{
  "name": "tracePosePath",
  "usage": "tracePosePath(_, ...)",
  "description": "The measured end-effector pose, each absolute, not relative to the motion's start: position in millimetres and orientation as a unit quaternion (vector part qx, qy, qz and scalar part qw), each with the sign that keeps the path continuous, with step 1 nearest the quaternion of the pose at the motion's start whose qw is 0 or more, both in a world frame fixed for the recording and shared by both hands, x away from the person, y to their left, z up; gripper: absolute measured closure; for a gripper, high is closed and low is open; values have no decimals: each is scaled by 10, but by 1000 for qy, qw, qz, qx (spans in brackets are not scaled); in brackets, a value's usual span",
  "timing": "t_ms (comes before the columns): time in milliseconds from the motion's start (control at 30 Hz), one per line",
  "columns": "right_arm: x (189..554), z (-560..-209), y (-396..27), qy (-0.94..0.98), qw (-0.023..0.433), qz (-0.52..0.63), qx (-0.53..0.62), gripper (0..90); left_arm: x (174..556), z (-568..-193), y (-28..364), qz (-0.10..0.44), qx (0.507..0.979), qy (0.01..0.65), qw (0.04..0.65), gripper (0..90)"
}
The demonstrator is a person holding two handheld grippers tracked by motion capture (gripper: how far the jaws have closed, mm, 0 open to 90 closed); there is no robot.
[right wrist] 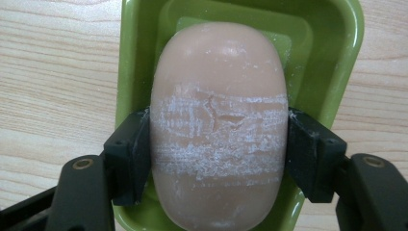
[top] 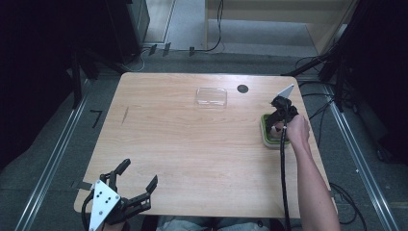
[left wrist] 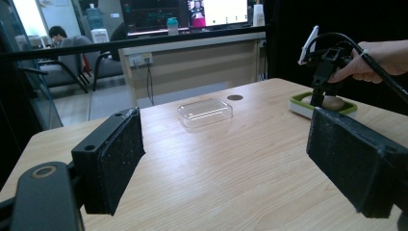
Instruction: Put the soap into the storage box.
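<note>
- The right gripper [right wrist: 219, 144] has its jaws pressed against both long sides of the soap bar [right wrist: 219, 125], so it is grasping the soap across its middle.
- The soap lies in the green soap dish [right wrist: 337, 57], which stands near the right edge of the bench [top: 192, 144]; whether the bar has left the dish floor cannot be told.
- The likely step is lifting the bar out, perhaps toward the clear lid [top: 211, 97] lying well apart at the far middle of the bench.
- Soap is slippery, and the white scuffed bands and small cracks on its top suggest a soft surface: squeeze only enough to hold, or the pads will dig in.
- Lift straight up, so the bar clears the dish rim without dragging the dish along. If the dish rises with it, pause and let it settle.
- Keep the grip centred as it is now; a hold nearer one rounded end would let the bar squirt out.
- Carry it level and slowly, since a tilted bar may slide between the pads.
- The left gripper [top: 139, 180] rests spread wide and holding nothing at the near left corner of the bench; it could come across to steady the dish if needed.
</note>
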State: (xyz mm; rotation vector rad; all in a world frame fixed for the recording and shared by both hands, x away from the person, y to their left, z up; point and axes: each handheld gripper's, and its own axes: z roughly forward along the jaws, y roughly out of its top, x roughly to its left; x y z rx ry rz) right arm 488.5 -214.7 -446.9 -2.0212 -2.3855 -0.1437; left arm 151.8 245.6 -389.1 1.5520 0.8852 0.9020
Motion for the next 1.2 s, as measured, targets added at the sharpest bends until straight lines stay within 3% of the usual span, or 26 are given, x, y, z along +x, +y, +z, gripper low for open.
tracePosePath(500, 4878, -4476, -2123, -762, 2, -38, -646, 325, 1524, -3889, 2457, 379, 653, 373, 539, 136)
tracePosePath(700, 4844, -4398, -2121, -768, -5, -45, -639, 243, 1527, -3889, 2453, 379, 654, 372, 539, 136)
tracePosePath(1200, 4618, -4194, -2102, -788, -5, -65, -613, 138, 1512, -3887, 2450, 381, 654, 371, 538, 136)
